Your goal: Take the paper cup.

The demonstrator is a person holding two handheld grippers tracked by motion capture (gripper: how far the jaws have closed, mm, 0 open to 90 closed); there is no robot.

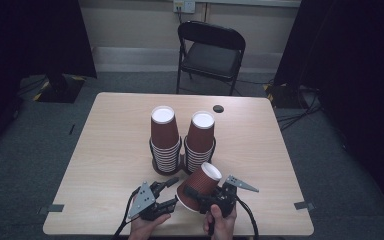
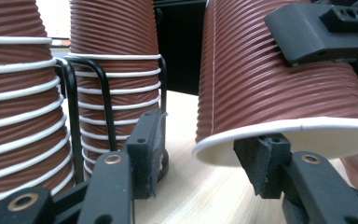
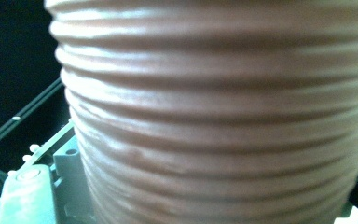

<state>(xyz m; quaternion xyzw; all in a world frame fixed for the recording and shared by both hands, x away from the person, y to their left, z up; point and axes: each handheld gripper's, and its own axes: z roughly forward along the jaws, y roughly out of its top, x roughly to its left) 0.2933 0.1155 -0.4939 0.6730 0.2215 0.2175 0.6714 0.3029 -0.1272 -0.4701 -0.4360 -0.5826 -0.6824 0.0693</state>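
Currently | thing: ribbed paper cup tilted above the table's near edge, just before two cup stacks | handling: likely light, crushable; best gripped gently at the stiffer rim | right gripper: clamped on cup wall | left gripper: half-open, one jaw under the rim, nothing held

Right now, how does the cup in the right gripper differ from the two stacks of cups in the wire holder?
The held cup is single; the stacks hold many nested cups. It is tilted, while the stacks stand upright, bottoms up. The right gripper carries it above the table; the stacks rest in the wire holder. All are brown, ribbed and white-rimmed.
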